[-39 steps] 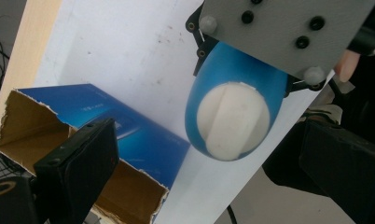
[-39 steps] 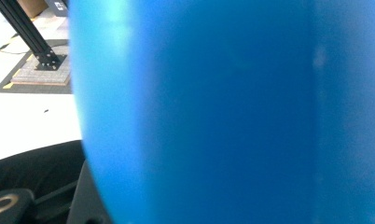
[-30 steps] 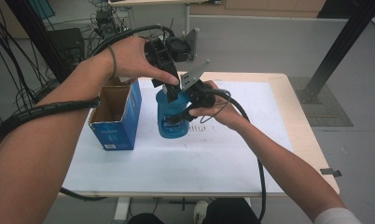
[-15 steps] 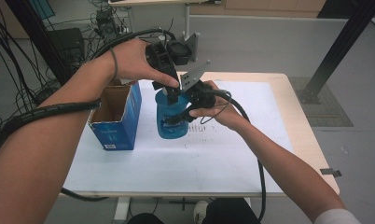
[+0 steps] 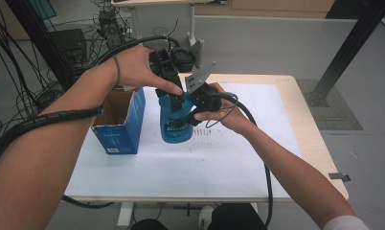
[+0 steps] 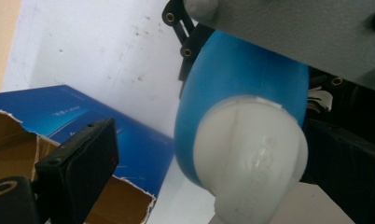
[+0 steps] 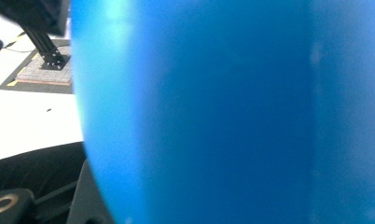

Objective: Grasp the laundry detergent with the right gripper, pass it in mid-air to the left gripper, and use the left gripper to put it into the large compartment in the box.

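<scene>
A blue bottle (image 5: 173,128) with a white cap (image 6: 251,154) stands on the white sheet beside the blue box. In the high view my right gripper (image 5: 188,115) comes in from the right and is shut on the bottle's body; in the right gripper view the bottle's blue wall (image 7: 232,112) sits right against the lens. My left gripper (image 5: 177,101) hangs over the bottle's top, pointing down. In the left gripper view its fingers (image 6: 78,168) stand wide on either side of the cap, with a gap between the left one and the cap.
An open blue cardboard box (image 5: 118,120) stands just left of the bottle, its torn flap (image 6: 129,205) near my left gripper. The white sheet (image 5: 205,163) covers most of the wooden table (image 5: 315,129). Cables trail from both grippers.
</scene>
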The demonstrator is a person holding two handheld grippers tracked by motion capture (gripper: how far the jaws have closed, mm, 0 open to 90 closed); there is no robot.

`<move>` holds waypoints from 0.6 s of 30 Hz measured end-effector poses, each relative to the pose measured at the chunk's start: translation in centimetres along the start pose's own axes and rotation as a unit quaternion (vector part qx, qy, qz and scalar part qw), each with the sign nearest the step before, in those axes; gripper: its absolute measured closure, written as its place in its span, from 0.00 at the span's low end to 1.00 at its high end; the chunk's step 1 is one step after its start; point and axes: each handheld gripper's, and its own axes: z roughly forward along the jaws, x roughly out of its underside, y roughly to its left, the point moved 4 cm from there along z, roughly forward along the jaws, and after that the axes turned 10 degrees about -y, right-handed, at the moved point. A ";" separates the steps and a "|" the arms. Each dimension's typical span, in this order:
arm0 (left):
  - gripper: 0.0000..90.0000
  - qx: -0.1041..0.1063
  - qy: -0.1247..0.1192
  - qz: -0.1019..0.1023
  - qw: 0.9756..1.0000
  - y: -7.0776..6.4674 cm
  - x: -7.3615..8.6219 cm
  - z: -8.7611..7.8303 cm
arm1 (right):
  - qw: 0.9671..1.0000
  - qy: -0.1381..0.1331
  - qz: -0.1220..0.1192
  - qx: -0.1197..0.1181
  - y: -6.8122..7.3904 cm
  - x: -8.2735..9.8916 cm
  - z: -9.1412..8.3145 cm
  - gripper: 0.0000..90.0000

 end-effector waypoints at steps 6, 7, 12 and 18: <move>0.06 0.001 -0.003 -0.002 1.000 -0.1 0.0 0.3 | 1.000 0.000 0.000 -0.005 0.1 0.0 0.0 0.48; 0.06 0.004 -0.003 0.006 1.000 0.0 0.0 0.4 | 1.000 -0.001 0.001 -0.006 0.1 0.0 0.0 0.48; 0.07 0.006 -0.002 0.005 1.000 -0.3 0.0 0.7 | 1.000 -0.008 -0.004 -0.010 0.1 -0.1 0.0 0.48; 0.06 0.010 -0.004 0.009 1.000 -0.5 -0.2 0.8 | 1.000 -0.018 -0.018 -0.016 0.1 -0.3 0.1 0.48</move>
